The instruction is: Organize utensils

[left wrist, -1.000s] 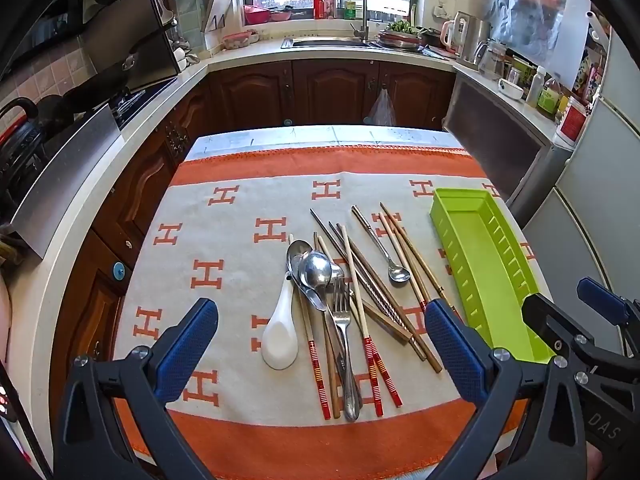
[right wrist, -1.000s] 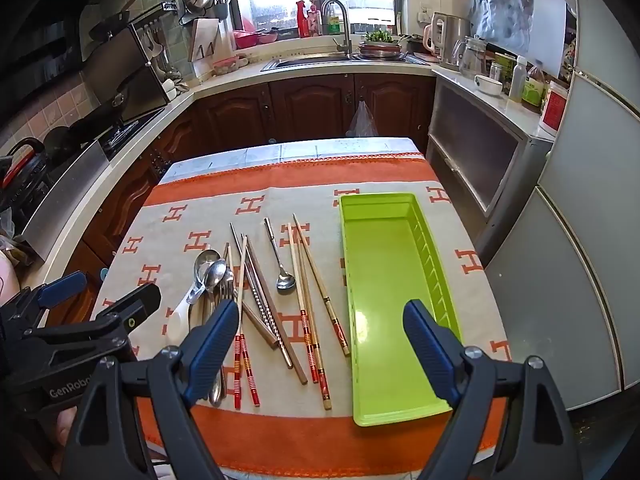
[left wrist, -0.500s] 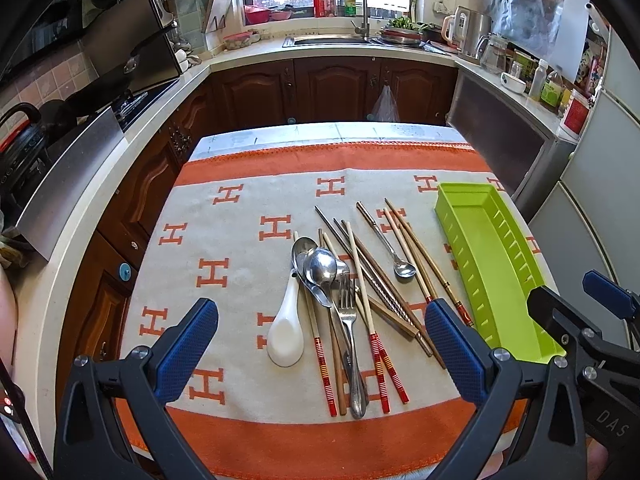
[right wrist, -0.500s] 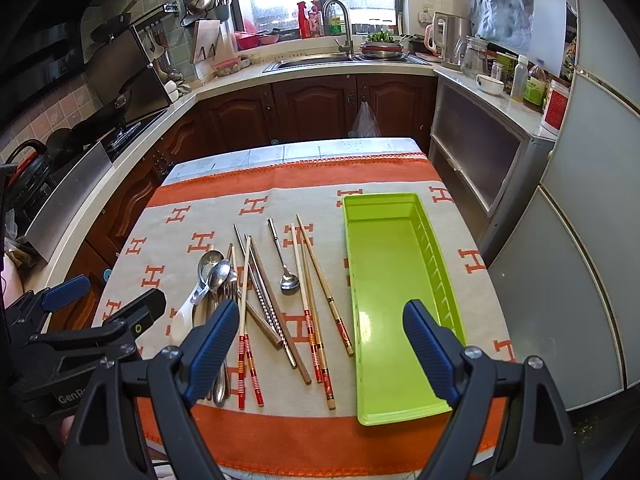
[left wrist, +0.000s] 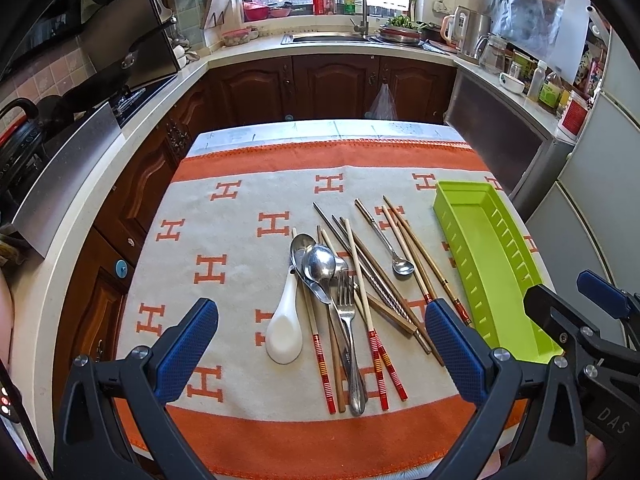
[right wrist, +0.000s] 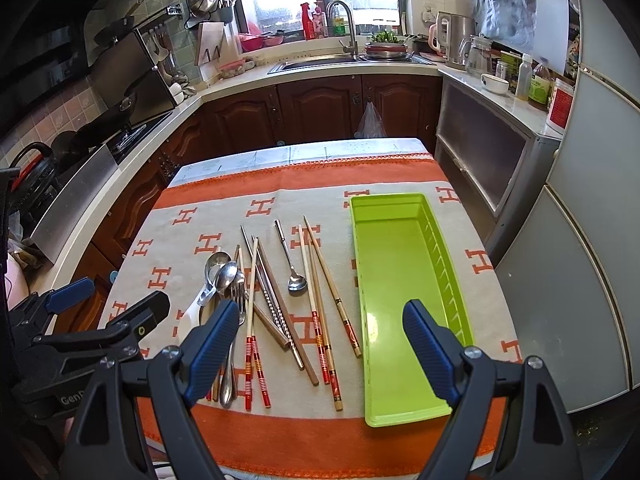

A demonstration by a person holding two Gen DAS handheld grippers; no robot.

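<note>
Utensils lie in a loose heap on the orange-and-beige H-patterned cloth (left wrist: 224,240): a white ceramic soup spoon (left wrist: 285,320), steel spoons (left wrist: 318,266), a steel fork (left wrist: 347,320) and red-banded wooden chopsticks (left wrist: 374,320). A long lime-green plastic tray (right wrist: 396,280) sits just beside them to the right, holding nothing. Left gripper (left wrist: 320,350) hovers low over the near cloth edge, fingers wide apart. Right gripper (right wrist: 320,352) is level beside it, fingers likewise spread, gripping nothing
</note>
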